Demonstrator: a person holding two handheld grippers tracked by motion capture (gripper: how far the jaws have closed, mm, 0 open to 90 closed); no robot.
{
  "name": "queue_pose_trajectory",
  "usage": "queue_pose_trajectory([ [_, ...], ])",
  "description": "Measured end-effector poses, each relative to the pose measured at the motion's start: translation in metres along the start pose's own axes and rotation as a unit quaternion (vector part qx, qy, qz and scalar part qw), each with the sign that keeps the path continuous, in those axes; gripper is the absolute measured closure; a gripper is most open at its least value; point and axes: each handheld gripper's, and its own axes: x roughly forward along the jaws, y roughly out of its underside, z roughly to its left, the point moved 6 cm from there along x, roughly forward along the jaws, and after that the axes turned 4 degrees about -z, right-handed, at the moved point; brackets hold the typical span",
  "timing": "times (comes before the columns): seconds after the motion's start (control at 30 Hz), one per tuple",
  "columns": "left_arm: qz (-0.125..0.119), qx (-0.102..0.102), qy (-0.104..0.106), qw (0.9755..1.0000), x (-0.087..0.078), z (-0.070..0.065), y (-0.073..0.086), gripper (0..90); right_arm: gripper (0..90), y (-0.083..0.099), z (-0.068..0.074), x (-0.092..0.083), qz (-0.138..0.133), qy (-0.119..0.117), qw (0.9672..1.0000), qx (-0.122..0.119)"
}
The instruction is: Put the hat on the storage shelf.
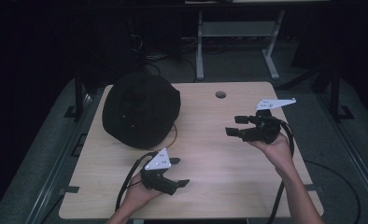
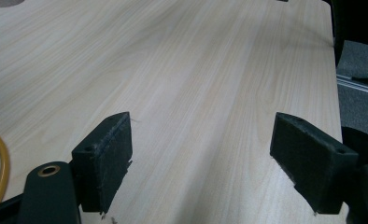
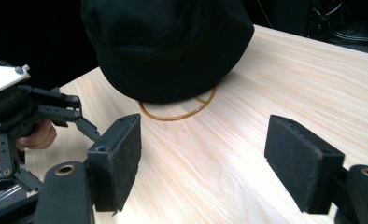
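Both tools open w/ nothing between jaws: left tool (image 1: 178,171), right tool (image 1: 237,126); black hat (image 1: 141,109) hides most of yellow ring (image 3: 178,113).

Readable text: you have none to read on the hat (image 1: 141,109), the table (image 1: 229,163), or either gripper plate.

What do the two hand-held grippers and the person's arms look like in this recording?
Each hand-held gripper, left and right, is black, with two blocky foam-like padded jaws, a pale grey three-cornered plate on top and a black cable trailing back. Brass-coloured rings sit at the jaw bases. The forearms are bare, with no sleeves.
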Motion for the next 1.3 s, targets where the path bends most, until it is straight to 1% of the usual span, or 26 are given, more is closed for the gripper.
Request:
queue_pose_trajectory([
  [0.33,0.001,-0.004,-0.001,1.0000,-0.001,0.001,0.000,19.9,26.4,0.013,-0.001,-0.009,-0.002,0.005,1.0000,0.003],
  [0.5,0.002,0.000,-0.002,1.0000,-0.002,0.002,0.001,19.7,26.3,0.021,-0.002,-0.013,-0.001,0.012,0.9999,0.004],
  [0.6,0.003,-0.008,-0.002,1.0000,-0.001,0.002,0.001,19.5,26.3,0.026,-0.002,-0.015,0.000,0.014,0.9999,0.007],
  [0.9,0.007,-0.006,-0.001,1.0000,0.002,0.001,0.002,19.1,26.3,0.040,-0.003,-0.023,-0.003,0.025,0.9997,0.005],
  [0.97,0.007,-0.007,0.000,0.9999,0.002,0.001,0.002,19.1,26.3,0.043,-0.003,-0.025,-0.003,0.026,0.9996,0.009],
  [1.03,0.007,-0.008,-0.001,0.9999,0.001,0.001,0.002,19.1,26.3,0.048,-0.003,-0.027,-0.005,0.029,0.9995,0.010],
  [1.3,0.008,-0.013,-0.002,0.9999,0.001,0.002,0.003,19.1,26.0,0.073,-0.002,-0.038,0.003,0.041,0.9991,0.014],
])
